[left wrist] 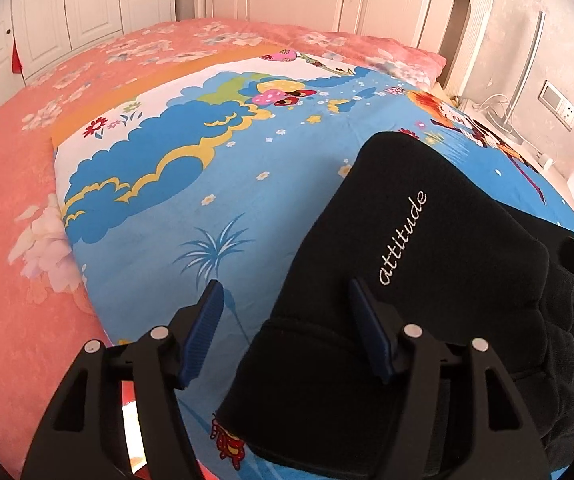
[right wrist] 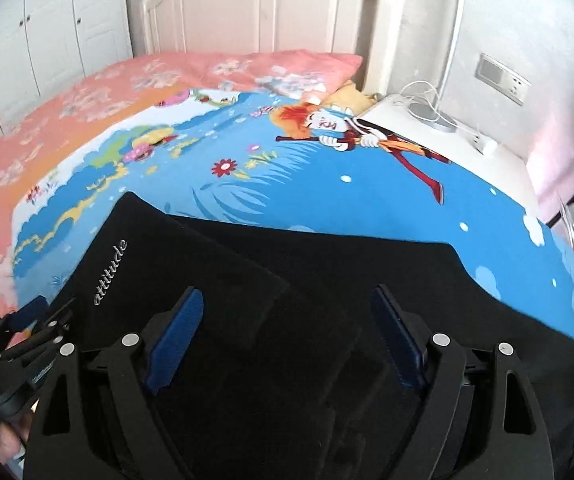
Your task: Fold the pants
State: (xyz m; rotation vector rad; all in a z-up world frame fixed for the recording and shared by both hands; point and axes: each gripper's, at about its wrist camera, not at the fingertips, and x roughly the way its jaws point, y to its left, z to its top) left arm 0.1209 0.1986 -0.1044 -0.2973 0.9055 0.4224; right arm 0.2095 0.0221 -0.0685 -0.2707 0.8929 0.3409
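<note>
L wrist: left tool released, nothing gripped; black pants flat on bed, folded leg under its right finger. R wrist: right tool released above pants, prob. lining up next fold.

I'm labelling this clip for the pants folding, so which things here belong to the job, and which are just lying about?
Part of the job:
- black pants
- left gripper, open
- right gripper, open
- cartoon sheet they lie on

Just lying about:
- pink pillow
- lamp
- white cables
- wardrobe
</note>
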